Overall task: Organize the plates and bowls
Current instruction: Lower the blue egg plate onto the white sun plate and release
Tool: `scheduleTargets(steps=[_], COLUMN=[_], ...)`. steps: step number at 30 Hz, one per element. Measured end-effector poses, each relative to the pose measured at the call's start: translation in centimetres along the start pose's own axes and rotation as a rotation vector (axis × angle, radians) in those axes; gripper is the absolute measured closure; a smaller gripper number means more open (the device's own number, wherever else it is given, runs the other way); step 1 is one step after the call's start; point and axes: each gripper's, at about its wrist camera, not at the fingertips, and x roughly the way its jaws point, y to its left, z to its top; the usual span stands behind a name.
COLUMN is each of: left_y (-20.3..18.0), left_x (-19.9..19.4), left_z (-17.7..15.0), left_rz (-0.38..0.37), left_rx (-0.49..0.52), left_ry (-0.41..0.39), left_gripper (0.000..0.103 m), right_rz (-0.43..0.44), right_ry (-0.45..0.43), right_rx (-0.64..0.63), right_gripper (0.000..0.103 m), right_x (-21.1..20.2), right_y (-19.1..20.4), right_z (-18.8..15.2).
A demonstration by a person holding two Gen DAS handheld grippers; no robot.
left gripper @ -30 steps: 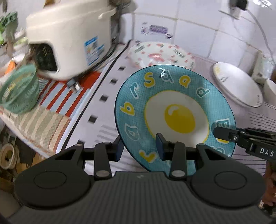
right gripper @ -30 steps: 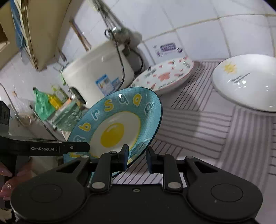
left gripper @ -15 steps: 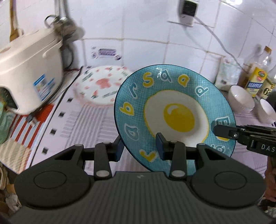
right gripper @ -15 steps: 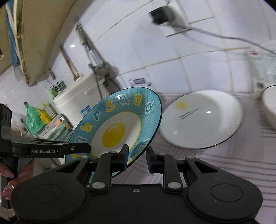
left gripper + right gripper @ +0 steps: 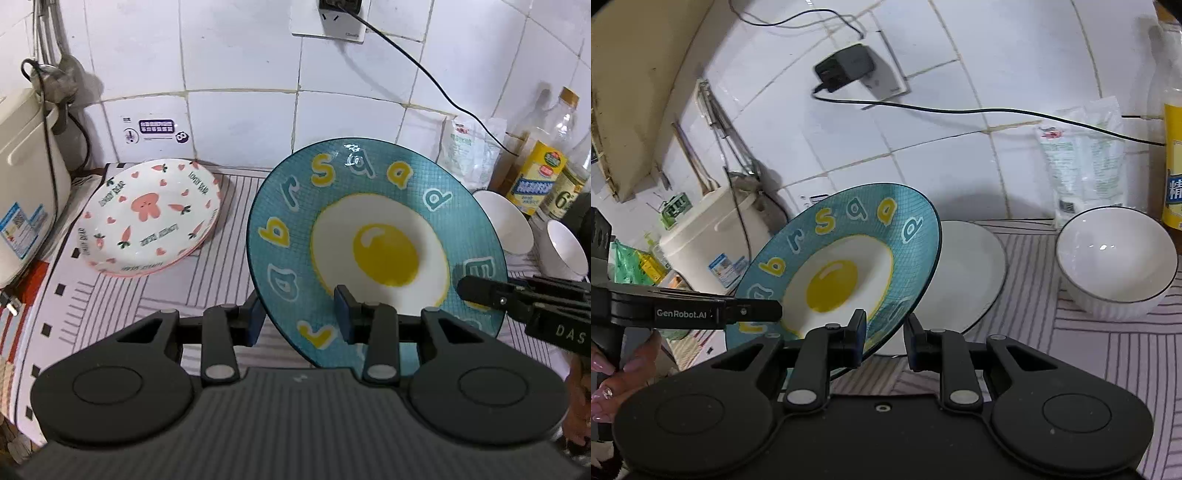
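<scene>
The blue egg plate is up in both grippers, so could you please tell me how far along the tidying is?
Nothing looks stacked yet. In hand: the blue egg plate, clamped at its rim by the left gripper and right gripper. Left: the carrot plate, white plate and two white bowls lie separate on the mat.

The left part of the plain white plate (image 5: 967, 273) is being covered by the tilted blue egg plate (image 5: 849, 266), whose lower rim is being hidden behind the right gripper (image 5: 884, 334). The rice cooker (image 5: 26, 192) is being cut off by the left wrist view's left edge. The yellow-labelled bottle (image 5: 1172, 147) is being cropped at the right edge, and the print on the wall sticker (image 5: 155, 129) is being rendered too small to read.
</scene>
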Motion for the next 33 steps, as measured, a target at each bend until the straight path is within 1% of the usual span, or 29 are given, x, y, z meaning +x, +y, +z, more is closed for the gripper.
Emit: scheduleTargets(steps=[4, 7, 10, 13, 18, 21, 24, 27, 30, 32, 33], left_y=[-0.2, -0.5, -0.6, -0.5, -0.5, -0.5, -0.9, -1.4, -2.1, -1.9, -1.8], left_x=[1.9, 3.1, 4.7, 6.3, 8.7, 9.4, 9.8, 10.2, 10.6, 10.7, 10.8], left_z=[1.1, 1.7, 2.3, 2.5, 2.6, 3.0, 3.5, 3.8, 3.8, 3.7, 3.6], left_rz=[-0.009, -0.01, -0.011, -0.01, 0.007, -0.003, 0.003, 0.005, 0.043, 0.043, 0.044], left_rx=[-0.021, -0.018, -0.028, -0.036, -0.076, -0.094, -0.087, -0.087, -0.061, -0.071, -0.074], left_ry=[0.029, 0.052, 0.086, 0.101, 0.125, 0.135, 0.152, 0.178, 0.196, 0.198, 0.204], left_gripper=[0.066, 0.066, 0.066, 0.065, 0.065, 0.065, 0.065, 0.065, 0.065, 0.065, 0.065], right_rz=[-0.01, -0.008, -0.026, -0.044, -0.064, -0.084, -0.097, -0.153, -0.206, -0.205, -0.211], right_ry=[0.009, 0.021, 0.042, 0.063, 0.084, 0.084, 0.089, 0.107, 0.137, 0.153, 0.152], right_rx=[0.016, 0.041, 0.044, 0.051, 0.126, 0.12, 0.117, 0.076, 0.035, 0.042, 0.027], right_gripper=[0.076, 0.076, 0.076, 0.076, 0.077, 0.076, 0.076, 0.076, 0.075, 0.074, 0.074], right_x=[0.6, 1.1, 1.9, 2.9, 4.6, 5.1, 5.4, 5.6, 6.0, 6.3, 6.3], right_y=[-1.4, -2.3, -2.8, -3.4, -4.7, -5.1, -5.4, -4.8, -4.3, -4.4, -4.3], right_z=[0.6, 0.9, 1.1, 1.3, 1.4, 1.5, 2.1, 2.4, 2.5, 2.2, 2.1])
